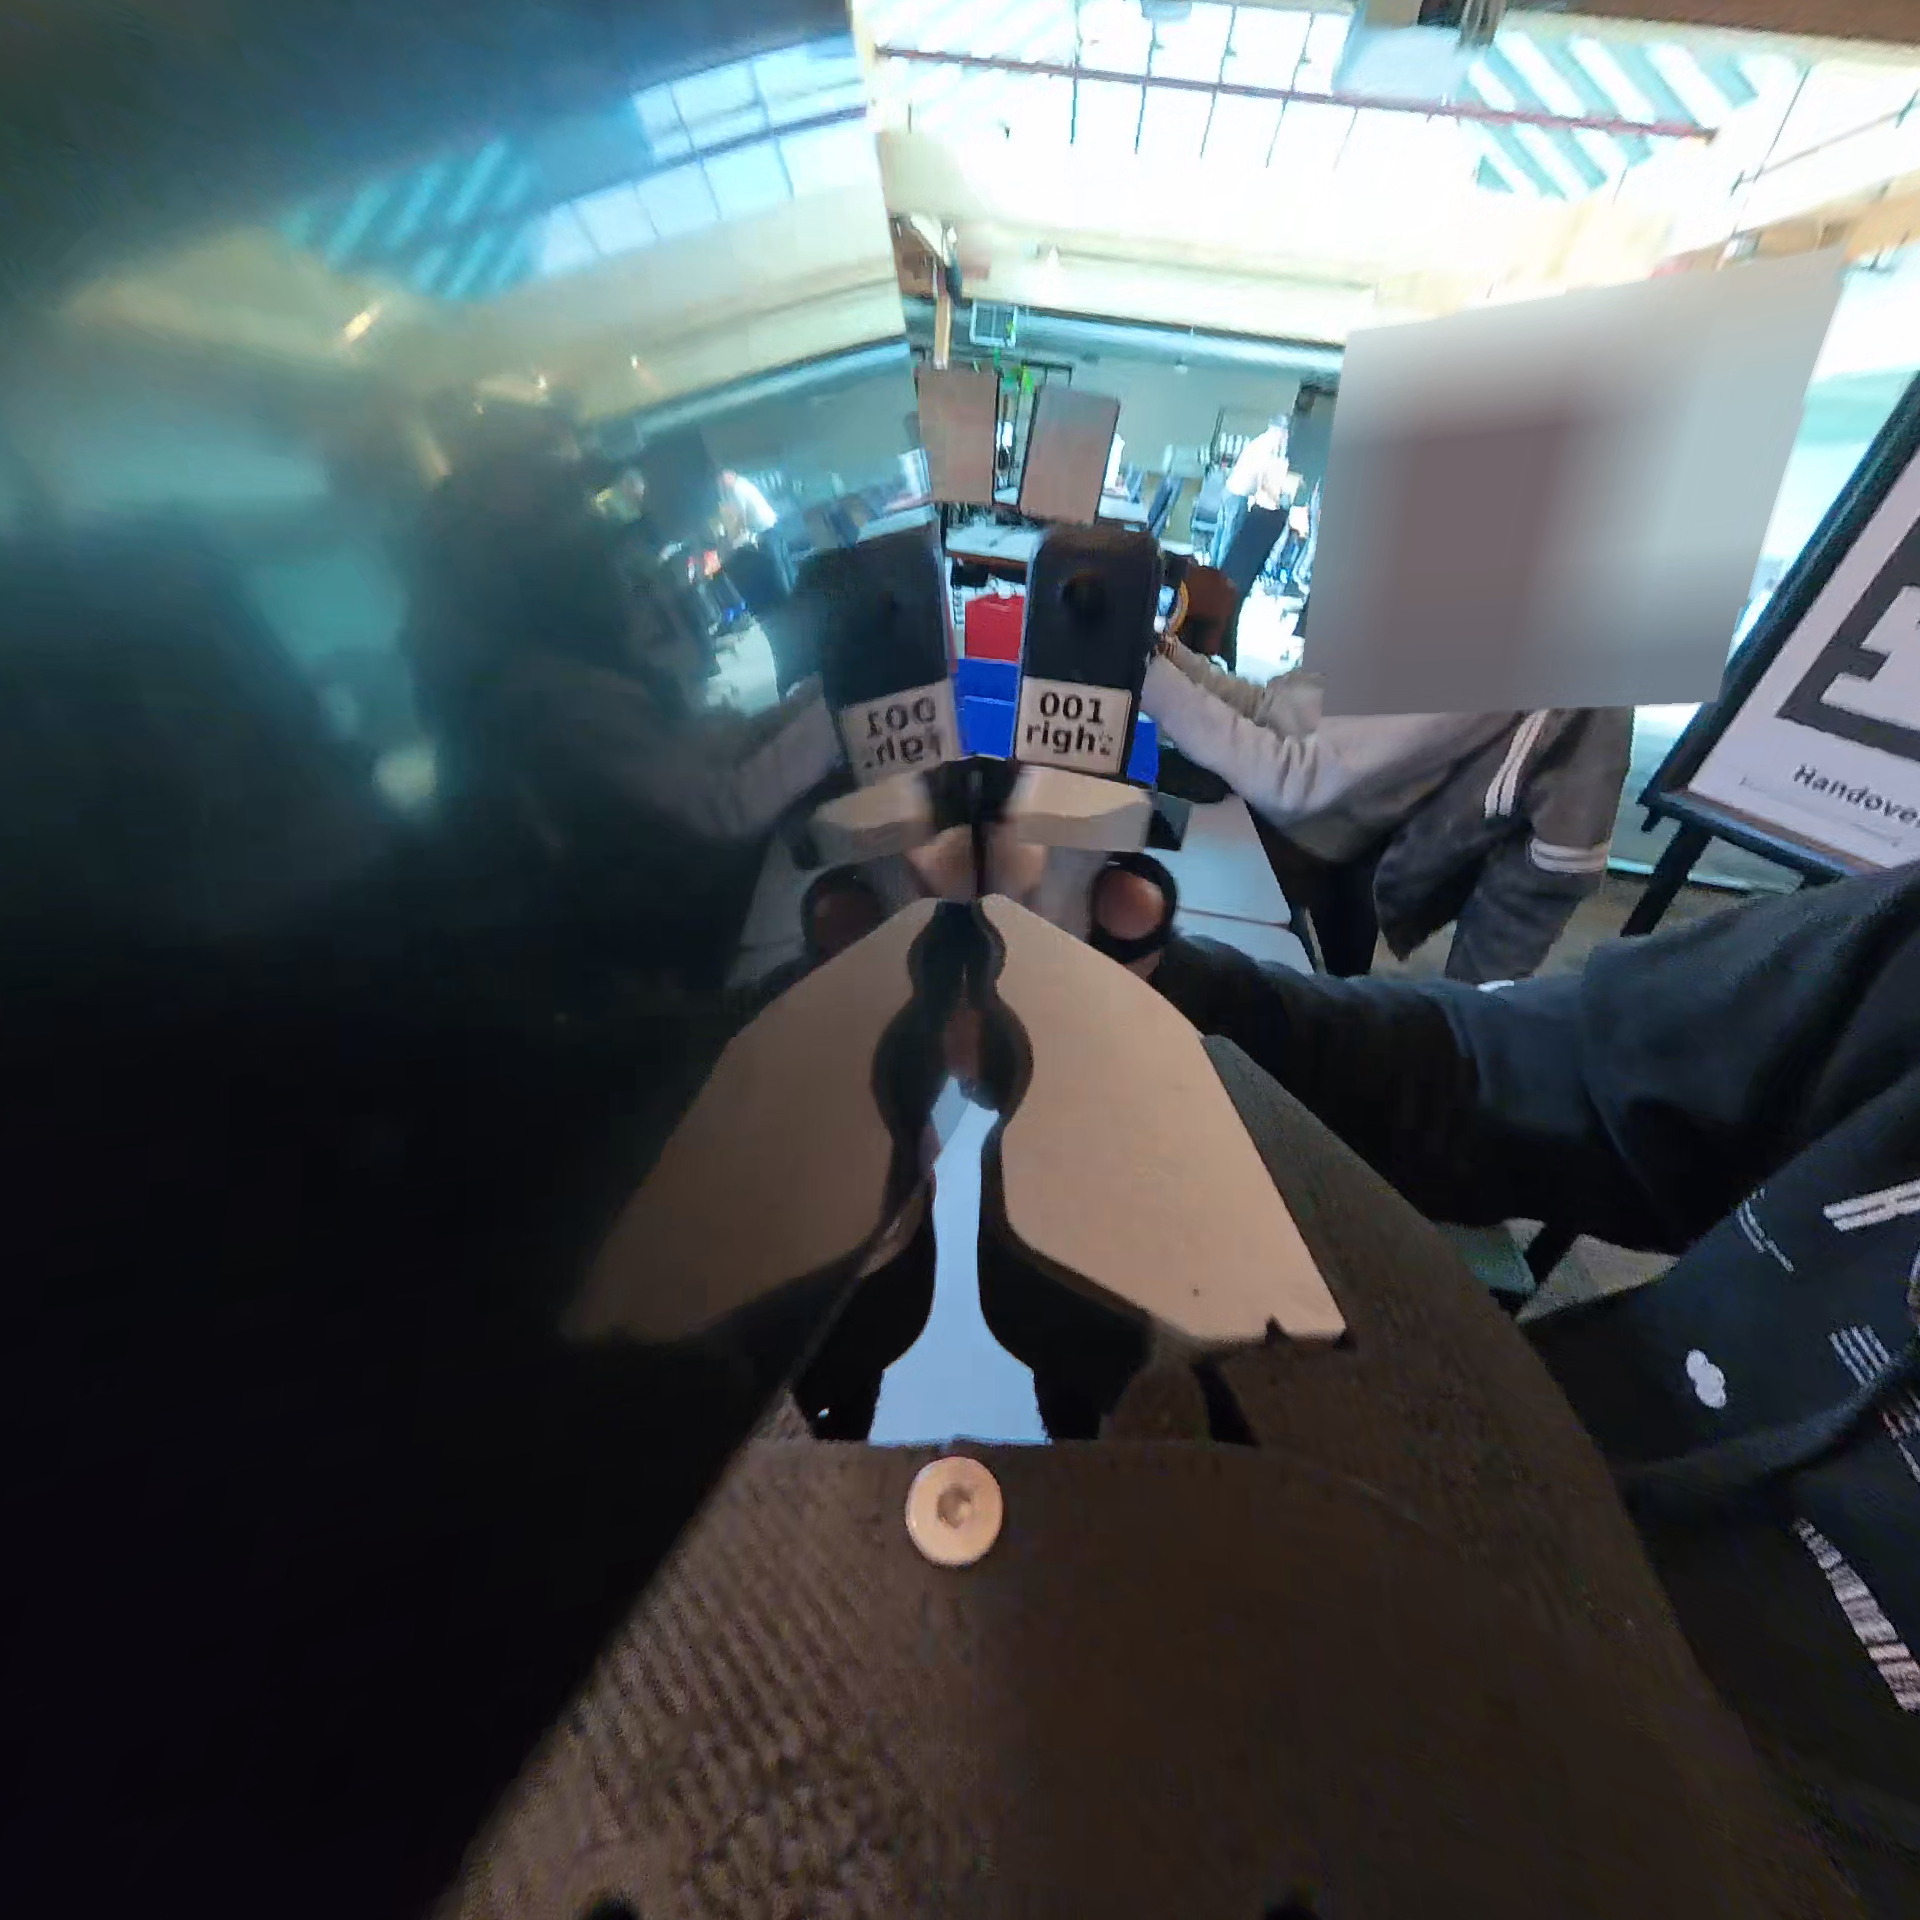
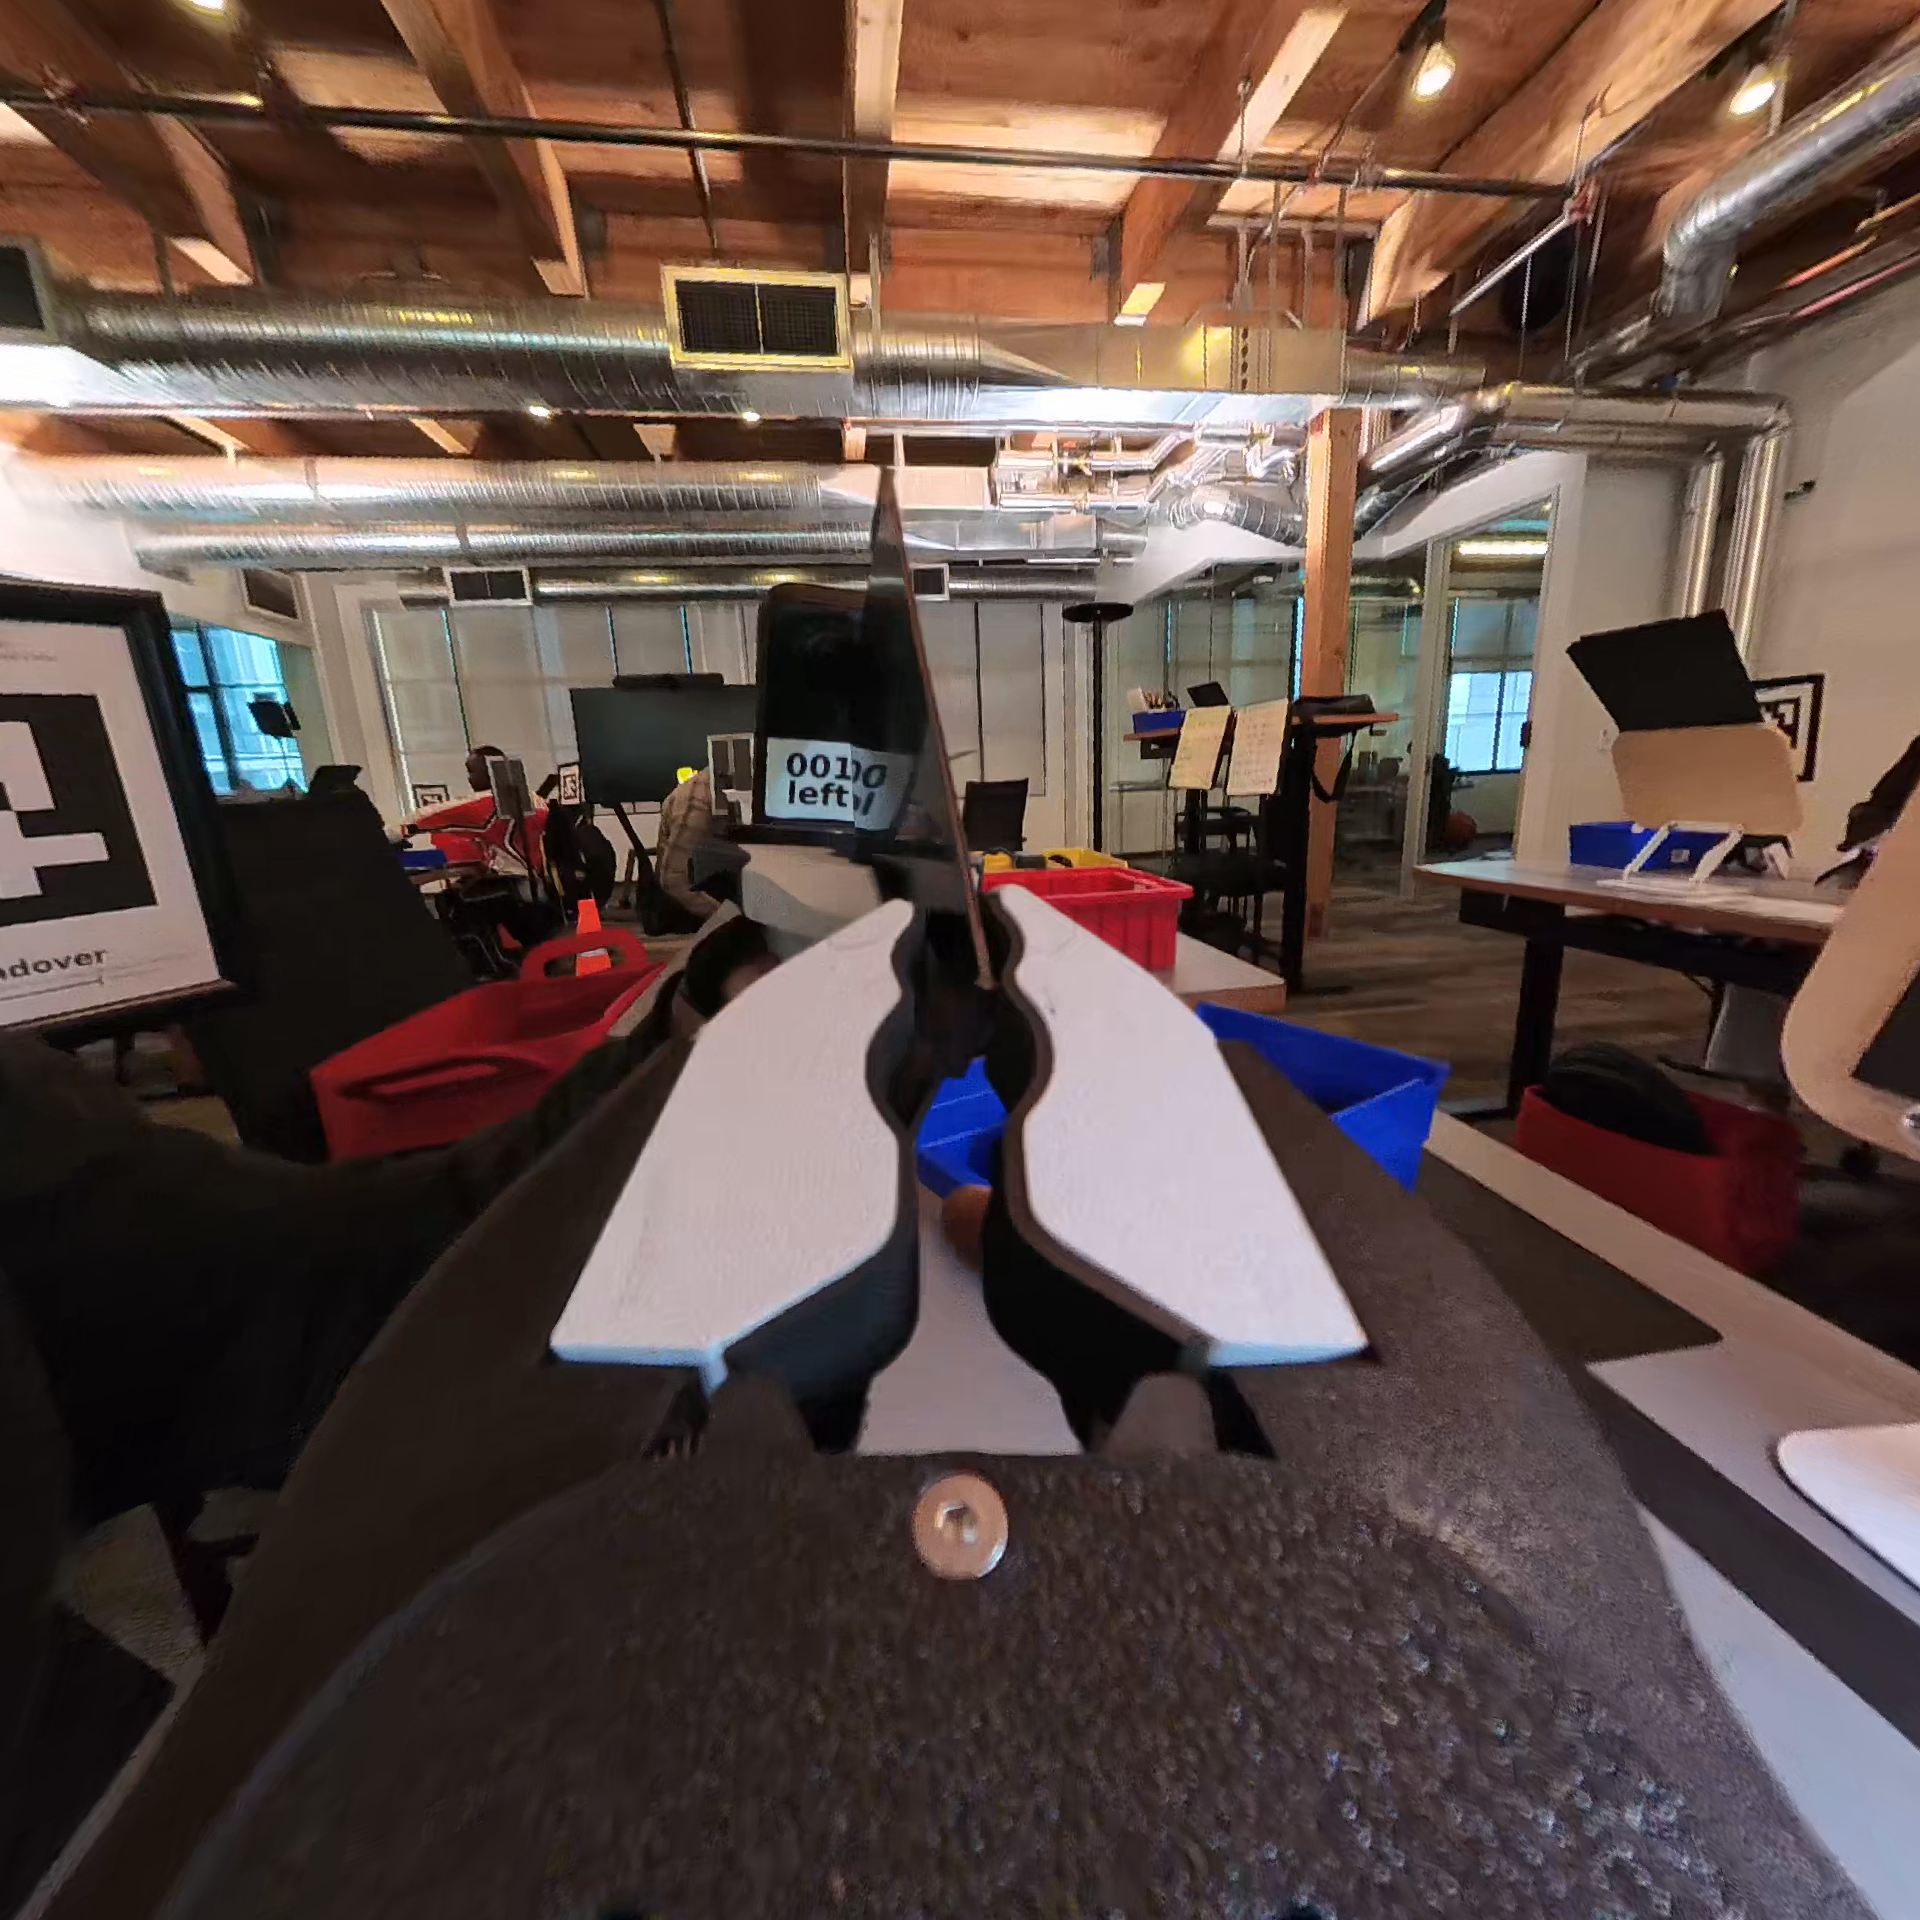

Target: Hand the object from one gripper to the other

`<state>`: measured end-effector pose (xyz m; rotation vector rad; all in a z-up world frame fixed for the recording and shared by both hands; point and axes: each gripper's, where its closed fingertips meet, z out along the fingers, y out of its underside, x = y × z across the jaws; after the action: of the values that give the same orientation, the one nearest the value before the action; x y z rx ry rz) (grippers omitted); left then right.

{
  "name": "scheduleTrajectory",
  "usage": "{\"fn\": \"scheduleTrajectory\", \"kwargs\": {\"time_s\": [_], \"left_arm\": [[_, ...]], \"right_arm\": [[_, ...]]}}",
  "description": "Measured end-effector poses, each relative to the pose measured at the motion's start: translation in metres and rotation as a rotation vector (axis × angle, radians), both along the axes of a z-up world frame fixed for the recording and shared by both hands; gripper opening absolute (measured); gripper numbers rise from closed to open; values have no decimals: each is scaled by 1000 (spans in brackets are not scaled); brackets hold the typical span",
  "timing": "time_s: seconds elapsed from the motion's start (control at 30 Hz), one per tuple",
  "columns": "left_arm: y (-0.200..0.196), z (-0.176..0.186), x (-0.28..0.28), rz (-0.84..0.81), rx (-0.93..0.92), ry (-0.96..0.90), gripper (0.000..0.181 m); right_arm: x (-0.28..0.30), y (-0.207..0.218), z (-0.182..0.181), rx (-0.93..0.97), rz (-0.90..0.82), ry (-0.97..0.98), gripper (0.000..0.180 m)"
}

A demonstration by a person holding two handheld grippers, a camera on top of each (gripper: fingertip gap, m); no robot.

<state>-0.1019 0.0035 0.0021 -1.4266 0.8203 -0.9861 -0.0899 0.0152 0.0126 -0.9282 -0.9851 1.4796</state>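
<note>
Jaws of both grippers pinch mirror sheet (image 2: 914, 727).

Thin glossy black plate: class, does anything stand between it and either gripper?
Nothing visible does. The thin glossy black plate is pinched by both the right gripper and the left gripper, which face each other.

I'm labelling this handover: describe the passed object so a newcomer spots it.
In the right wrist view, find the right gripper and its white fingers. A thin dark sheet rises edge-on from their tips. Unlike the red bin behind, it is glossy, mirror-like.
</note>
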Motion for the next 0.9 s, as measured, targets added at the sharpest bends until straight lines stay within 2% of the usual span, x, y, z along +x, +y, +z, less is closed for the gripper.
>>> {"fn": "scheduleTrajectory", "kwargs": {"time_s": [0.1, 0.2, 0.33, 0.43, 0.53, 0.63, 0.73, 0.9], "left_arm": [[-1, 3, 2, -12, 15, -29, 1], [1, 15, 0, 2, 50, -149, 14], [1, 23, -1, 1, 84, -232, 22], [2, 20, 7, 13, 96, -234, 18], [2, 21, 7, 16, 111, -253, 3], [4, 19, 4, 27, 96, -196, 2], [1, 15, 1, 9, 66, -120, 2], [-9, -2, -2, -58, -9, 40, 2]], "right_arm": [[4, -4, 5, -7, 47, 58, 4], [10, -4, 13, -32, 52, 168, 3], [19, 0, 19, -109, 73, 293, 2], [20, 0, 20, -194, 120, 379, 2], [17, 2, 15, -257, 149, 403, 2], [12, 4, 11, -231, 128, 340, 3], [7, 3, 5, -107, 65, 205, 8], [0, -12, -20, 154, 72, -146, 23]]}}
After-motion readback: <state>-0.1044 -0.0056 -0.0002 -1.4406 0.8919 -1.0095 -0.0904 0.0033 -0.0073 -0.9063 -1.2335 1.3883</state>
